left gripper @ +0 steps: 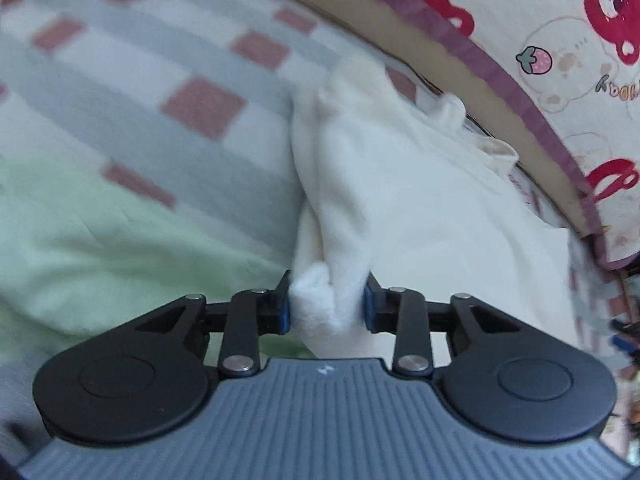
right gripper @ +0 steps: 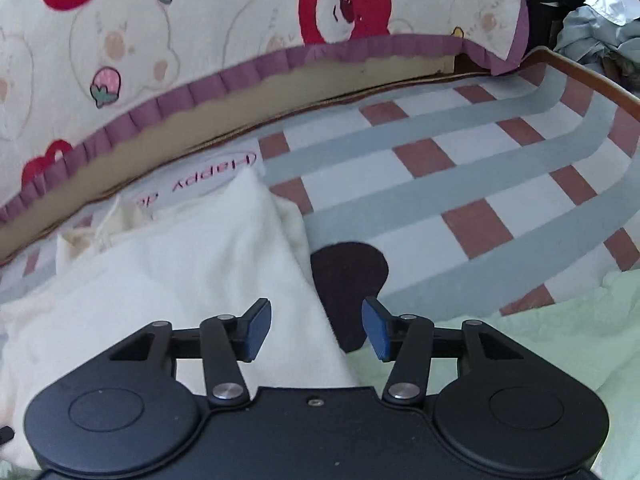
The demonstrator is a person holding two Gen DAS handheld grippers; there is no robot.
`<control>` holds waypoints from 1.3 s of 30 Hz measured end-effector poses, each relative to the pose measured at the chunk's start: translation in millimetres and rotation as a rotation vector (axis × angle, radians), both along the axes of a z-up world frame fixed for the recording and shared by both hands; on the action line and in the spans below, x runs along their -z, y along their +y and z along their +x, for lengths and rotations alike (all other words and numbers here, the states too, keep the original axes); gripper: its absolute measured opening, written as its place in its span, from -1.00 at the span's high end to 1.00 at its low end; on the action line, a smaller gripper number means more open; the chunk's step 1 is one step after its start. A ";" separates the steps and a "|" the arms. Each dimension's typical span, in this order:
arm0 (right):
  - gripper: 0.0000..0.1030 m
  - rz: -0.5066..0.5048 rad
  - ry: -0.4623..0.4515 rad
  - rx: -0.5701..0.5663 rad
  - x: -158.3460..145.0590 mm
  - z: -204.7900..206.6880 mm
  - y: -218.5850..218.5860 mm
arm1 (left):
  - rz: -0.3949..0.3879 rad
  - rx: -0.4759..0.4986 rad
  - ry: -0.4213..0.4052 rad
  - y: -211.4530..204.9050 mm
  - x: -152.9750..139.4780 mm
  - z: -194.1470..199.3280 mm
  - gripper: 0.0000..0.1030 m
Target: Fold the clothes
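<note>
left gripper (left gripper: pixel 327 307) pinching white garment (left gripper: pixel 400 200) | right gripper (right gripper: pixel 316 330) apart, empty | risk: i lose the loose bunch, fold collapses

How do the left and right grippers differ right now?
The left gripper has a bunch of the white garment between its pads; the right gripper has nothing between its pads. The left's jaws stand narrower, the right's wider apart. Both point down over the same garment on the checked bed sheet.
</note>
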State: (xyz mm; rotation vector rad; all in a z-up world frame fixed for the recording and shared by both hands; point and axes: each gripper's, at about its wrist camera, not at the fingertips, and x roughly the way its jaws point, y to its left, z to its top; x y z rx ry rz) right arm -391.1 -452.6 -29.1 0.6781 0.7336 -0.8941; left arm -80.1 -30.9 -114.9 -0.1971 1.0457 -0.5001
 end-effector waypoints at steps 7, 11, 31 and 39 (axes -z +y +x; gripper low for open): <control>-0.08 -0.001 -0.066 -0.105 5.9 21.8 2.5 | 0.067 -0.023 -0.145 7.5 -30.4 10.5 0.33; -0.08 -0.091 0.018 -0.271 0.7 55.4 9.8 | 0.005 0.141 -0.212 -20.2 -37.6 40.2 0.13; -0.09 -0.145 0.001 -0.308 82.9 145.5 -85.1 | -0.083 0.263 -0.173 -74.7 25.2 153.5 -0.17; 0.62 -0.205 -0.042 -0.422 94.7 142.4 -70.3 | 0.131 0.458 -0.234 -124.4 31.8 141.7 0.62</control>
